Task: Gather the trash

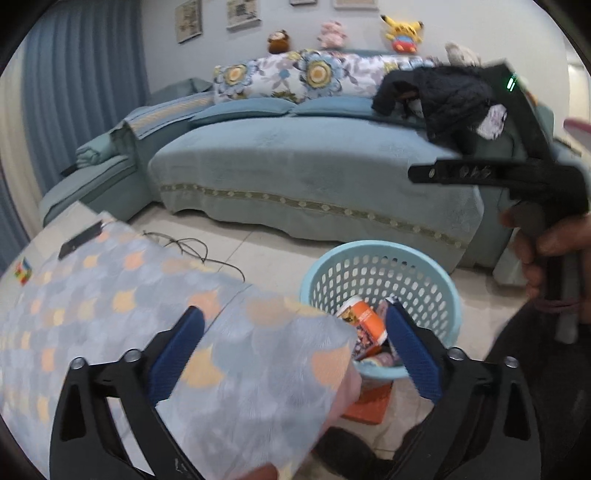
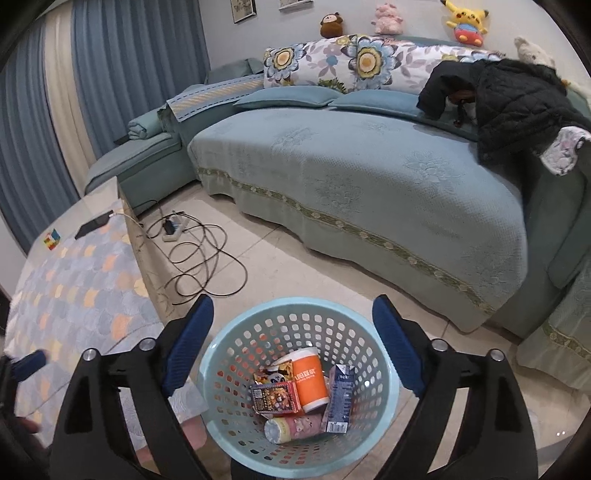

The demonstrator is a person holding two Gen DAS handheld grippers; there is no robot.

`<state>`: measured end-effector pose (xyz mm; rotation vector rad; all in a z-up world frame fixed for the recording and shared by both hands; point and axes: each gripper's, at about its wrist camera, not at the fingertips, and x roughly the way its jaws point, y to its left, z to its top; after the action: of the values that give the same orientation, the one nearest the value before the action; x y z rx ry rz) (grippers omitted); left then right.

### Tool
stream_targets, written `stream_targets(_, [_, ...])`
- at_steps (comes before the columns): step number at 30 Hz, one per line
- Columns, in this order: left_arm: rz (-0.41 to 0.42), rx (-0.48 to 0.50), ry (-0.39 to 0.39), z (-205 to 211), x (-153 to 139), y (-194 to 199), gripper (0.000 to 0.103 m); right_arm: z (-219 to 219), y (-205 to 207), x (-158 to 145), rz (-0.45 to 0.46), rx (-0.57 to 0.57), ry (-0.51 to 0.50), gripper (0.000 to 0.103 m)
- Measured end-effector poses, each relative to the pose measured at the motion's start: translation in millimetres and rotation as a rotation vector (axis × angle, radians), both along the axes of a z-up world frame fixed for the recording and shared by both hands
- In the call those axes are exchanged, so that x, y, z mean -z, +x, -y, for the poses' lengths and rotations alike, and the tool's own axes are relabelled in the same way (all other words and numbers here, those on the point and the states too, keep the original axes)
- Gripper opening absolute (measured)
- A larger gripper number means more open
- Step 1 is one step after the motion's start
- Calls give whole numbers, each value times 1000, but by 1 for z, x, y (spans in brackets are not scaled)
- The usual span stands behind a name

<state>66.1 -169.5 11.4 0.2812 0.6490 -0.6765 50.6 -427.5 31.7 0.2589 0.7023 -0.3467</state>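
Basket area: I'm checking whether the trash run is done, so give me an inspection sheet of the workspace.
Surface: patterned tablecloth, no trash seen on it.
Job's things: blue basket on the floor holds an orange cup, a carton, snack packets and a pink tube.
Clutter: phone and colour cube on the table.
Grippers: left gripper open, empty; right gripper open above the basket, empty.
Cables: power strip with loose loops on the floor.
Surroundings: sofa, black jacket, plush toys.

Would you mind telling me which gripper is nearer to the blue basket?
Right. The right gripper hangs open directly over the blue basket; the left gripper, also open, sits off to the side above the table edge.
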Motion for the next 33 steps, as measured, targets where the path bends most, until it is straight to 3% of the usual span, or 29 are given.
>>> stream_targets(9, [32, -109, -97, -31, -19, -20, 95, -60, -45, -6, 142, 32, -103, 95])
stream_targets(13, [41, -138, -60, -32, -12, -20, 95, -72, -48, 2, 116, 8, -102, 95])
stream_targets(33, [43, -148, -43, -35, -6, -19, 95, -75, -39, 13, 64, -5, -59, 95])
